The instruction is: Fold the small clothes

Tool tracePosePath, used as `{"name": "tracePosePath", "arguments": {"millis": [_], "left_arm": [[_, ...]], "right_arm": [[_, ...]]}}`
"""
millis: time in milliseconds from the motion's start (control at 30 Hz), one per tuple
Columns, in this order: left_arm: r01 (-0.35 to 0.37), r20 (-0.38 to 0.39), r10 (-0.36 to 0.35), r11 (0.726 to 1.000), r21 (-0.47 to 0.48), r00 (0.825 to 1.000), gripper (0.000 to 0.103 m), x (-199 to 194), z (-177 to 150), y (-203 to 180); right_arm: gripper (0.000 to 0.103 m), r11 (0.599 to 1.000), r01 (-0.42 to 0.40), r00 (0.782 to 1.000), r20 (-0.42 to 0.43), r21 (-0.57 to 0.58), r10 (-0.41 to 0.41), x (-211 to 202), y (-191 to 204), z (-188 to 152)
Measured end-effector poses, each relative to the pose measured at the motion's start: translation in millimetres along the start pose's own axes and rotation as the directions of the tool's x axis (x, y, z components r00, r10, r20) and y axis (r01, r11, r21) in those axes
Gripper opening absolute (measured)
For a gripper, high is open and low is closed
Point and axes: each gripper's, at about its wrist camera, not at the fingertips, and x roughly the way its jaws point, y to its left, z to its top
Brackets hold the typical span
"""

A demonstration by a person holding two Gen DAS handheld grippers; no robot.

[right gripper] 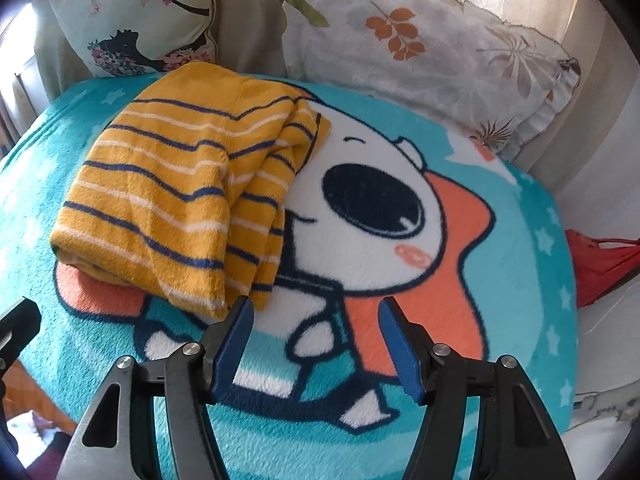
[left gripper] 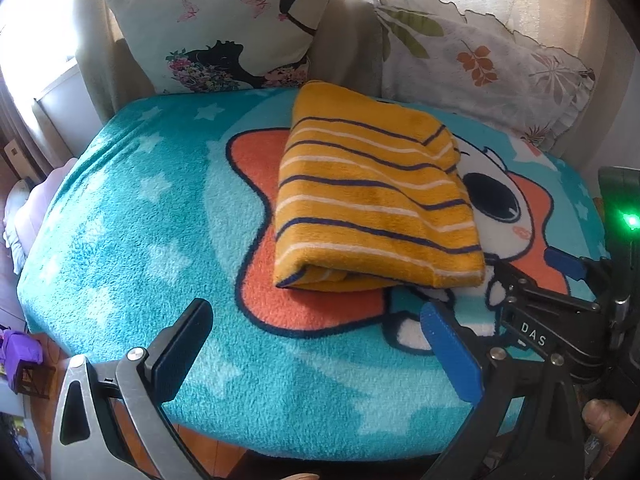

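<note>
The folded striped top point(right gripper: 176, 192) lies ahead-left of my right hand-held gripper point(right gripper: 316, 344), its nearer one; my left hand-held gripper point(left gripper: 316, 356) hangs back. Both are released, empty.

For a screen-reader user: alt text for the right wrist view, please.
A folded yellow striped garment lies on a teal cartoon blanket; the open right tool is empty in front of it. Two pillows sit behind.

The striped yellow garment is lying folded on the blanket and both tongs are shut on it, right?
Not quite. The garment is folded on the blanket, but the left tongs and right tongs are open and empty, as both wrist views show.
</note>
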Motion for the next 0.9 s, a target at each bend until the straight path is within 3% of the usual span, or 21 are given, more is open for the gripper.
{"name": "tracePosePath", "arguments": {"millis": [433, 900], "left_arm": [[0.009, -0.036, -0.008, 0.999, 0.043, 0.999, 0.103, 10.7, 3.0, -5.8], [0.015, -0.07, -0.014, 1.0, 0.021, 0.997, 0.103, 17.6, 0.3, -3.3]], "right_arm": [[0.071, 0.999, 0.033, 0.999, 0.006, 0.013, -0.033, -1.7, -0.2, 0.3], [0.072, 1.0, 0.024, 1.0, -0.012, -0.01, -0.025, 4.5, 4.7, -1.0]]}}
